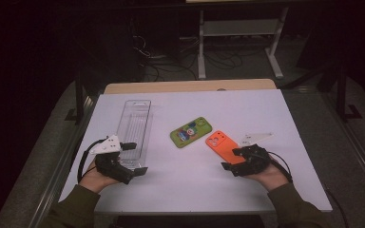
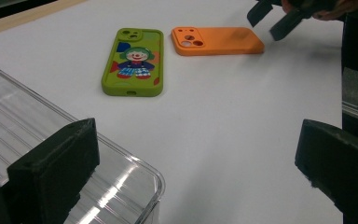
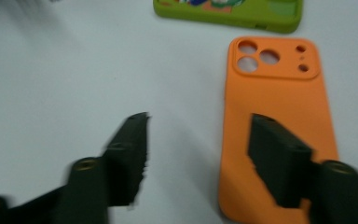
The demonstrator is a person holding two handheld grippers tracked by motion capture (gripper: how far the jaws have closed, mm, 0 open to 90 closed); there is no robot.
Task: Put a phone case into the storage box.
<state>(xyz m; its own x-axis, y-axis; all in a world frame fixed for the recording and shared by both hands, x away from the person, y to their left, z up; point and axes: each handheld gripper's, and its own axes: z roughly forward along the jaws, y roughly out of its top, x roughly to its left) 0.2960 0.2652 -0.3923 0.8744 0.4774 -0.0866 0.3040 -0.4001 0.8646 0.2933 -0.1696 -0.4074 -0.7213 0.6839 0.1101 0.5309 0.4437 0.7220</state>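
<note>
Right gripper point(image 3: 193, 154) lining up on the orange phone case point(image 3: 276, 112), jaws parted, nothing grasped.
Case is lying flat at 4 o'clock of the green case point(image 1: 191, 132); straddling its long edges squarely is advisable. Left gripper point(image 2: 196, 172) is gaping over the clear tray point(image 1: 134, 128) corner.

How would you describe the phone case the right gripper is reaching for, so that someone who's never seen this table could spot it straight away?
On the white table, look right of the long clear plastic tray to the two phone cases lying flat in the middle. It is the orange case, nearest the right gripper. Unlike the green case beside it, which has a cartoon clown, it is plain orange with no picture.
</note>
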